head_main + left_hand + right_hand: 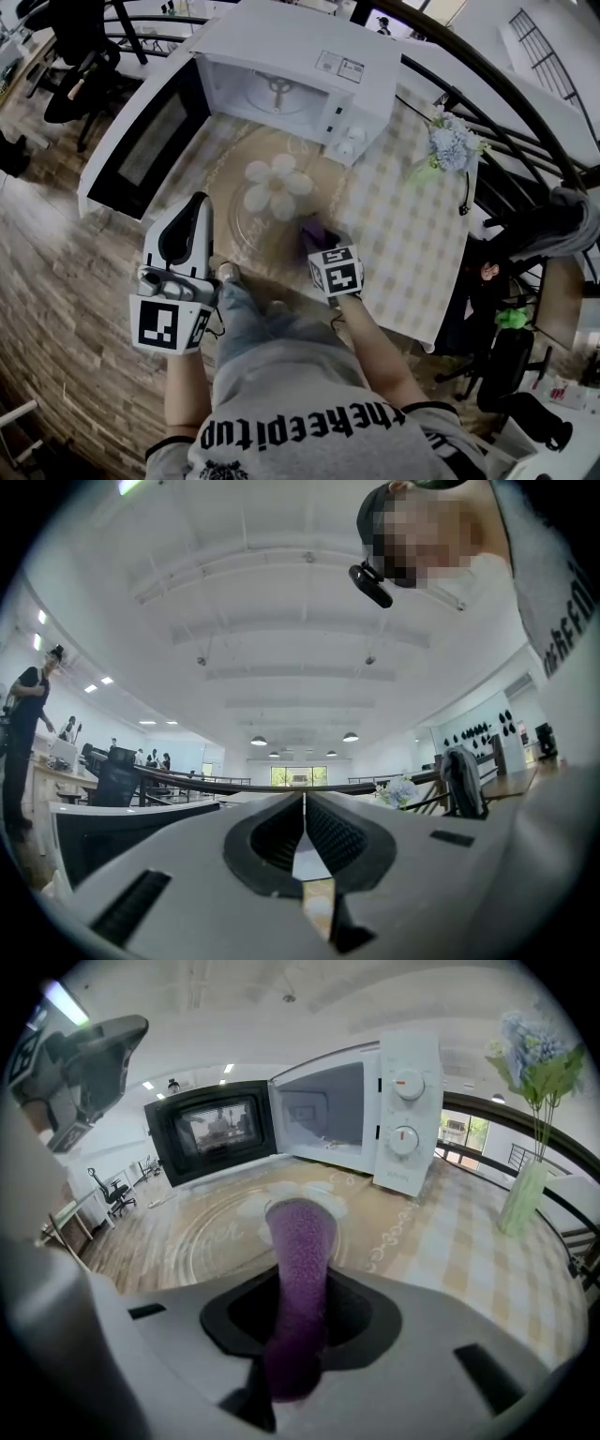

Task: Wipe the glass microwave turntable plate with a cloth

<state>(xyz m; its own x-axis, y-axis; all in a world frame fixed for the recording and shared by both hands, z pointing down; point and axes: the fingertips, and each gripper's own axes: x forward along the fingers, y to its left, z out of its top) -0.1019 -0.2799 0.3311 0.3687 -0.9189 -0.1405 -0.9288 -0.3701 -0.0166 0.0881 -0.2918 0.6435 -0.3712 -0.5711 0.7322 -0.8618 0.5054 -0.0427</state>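
Note:
The clear glass turntable plate (249, 228) lies flat on the table in front of the open microwave (281, 75); a white flower pattern shows at its middle. My right gripper (316, 242) is shut on a purple cloth (312, 228), which hangs at the plate's near right edge. In the right gripper view the cloth (300, 1232) sticks out from between the jaws of the right gripper (300, 1283) over the plate (202, 1241). My left gripper (200, 201) is left of the plate, raised and tilted up. Its jaws (303, 810) are closed and hold nothing.
The microwave's door (141, 141) stands open to the left. A vase of pale flowers (452, 145) is at the table's right, near a railing. The checked tablecloth (403, 234) ends at an edge close to the person's legs. Chairs stand beyond the table on both sides.

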